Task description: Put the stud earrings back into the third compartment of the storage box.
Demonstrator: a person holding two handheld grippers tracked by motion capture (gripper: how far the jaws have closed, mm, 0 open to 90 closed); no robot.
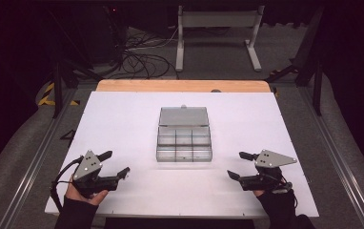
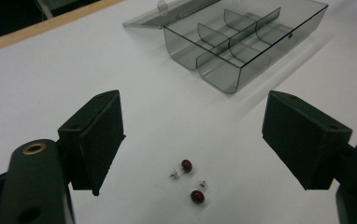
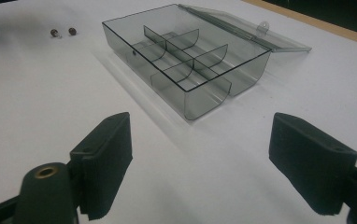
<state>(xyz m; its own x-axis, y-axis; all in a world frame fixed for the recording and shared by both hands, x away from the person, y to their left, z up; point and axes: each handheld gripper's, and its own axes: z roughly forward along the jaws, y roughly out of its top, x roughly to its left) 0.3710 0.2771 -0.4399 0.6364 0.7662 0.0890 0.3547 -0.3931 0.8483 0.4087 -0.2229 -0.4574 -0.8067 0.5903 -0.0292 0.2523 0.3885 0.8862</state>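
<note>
A clear grey compartment box (image 1: 184,159) sits mid-table, its lid (image 1: 184,116) lying open and flat behind it, its cells empty. Two small red-bead stud earrings (image 2: 186,165) (image 2: 196,196) lie on the white table just ahead of my left gripper (image 2: 193,140), between its open jaws and apart from both. The box (image 2: 218,72) is farther ahead to the right. My right gripper (image 3: 200,163) is open and empty, facing the box (image 3: 204,100); the earrings (image 3: 72,31) show far off at upper left. Seen from above, the left gripper (image 1: 117,162) and right gripper (image 1: 236,165) flank the box near the front edge.
The white table (image 1: 123,119) has a wooden strip (image 1: 182,86) along its far edge. Beyond it stand a metal frame (image 1: 218,28) and floor cables (image 1: 142,57). Dark floor rails run along both sides.
</note>
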